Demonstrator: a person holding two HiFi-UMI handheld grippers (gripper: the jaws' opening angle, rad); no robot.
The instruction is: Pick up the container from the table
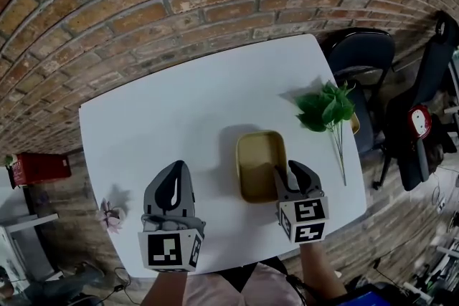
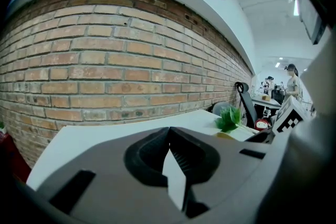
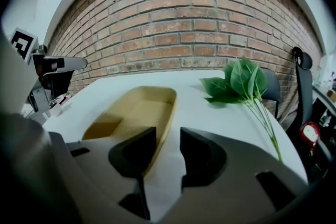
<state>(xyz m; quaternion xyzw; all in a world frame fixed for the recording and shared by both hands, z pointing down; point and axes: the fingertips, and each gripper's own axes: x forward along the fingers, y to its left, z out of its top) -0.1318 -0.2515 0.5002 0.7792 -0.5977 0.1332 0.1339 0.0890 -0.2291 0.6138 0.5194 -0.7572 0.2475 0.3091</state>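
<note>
container (image 1: pixel 259 165) lay on the white worktop (image 1: pixel 179 104), not yet lifted; we were at the approach. our right gripper (image 1: pixel 291 175) tilted down at its near right rim, jaws spread and seemingly astride the wall, not pinching. next, we judged, close on that rim and raise. left gripper (image 1: pixel 174 175) hung beside, jaws pressed together, empty.

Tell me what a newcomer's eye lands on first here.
The tan container stands out on the white table, right of centre, with the right claw open astride its near right wall. A green leafy sprig lies by the table's right edge, and the left claw is shut, left of the container.
</note>
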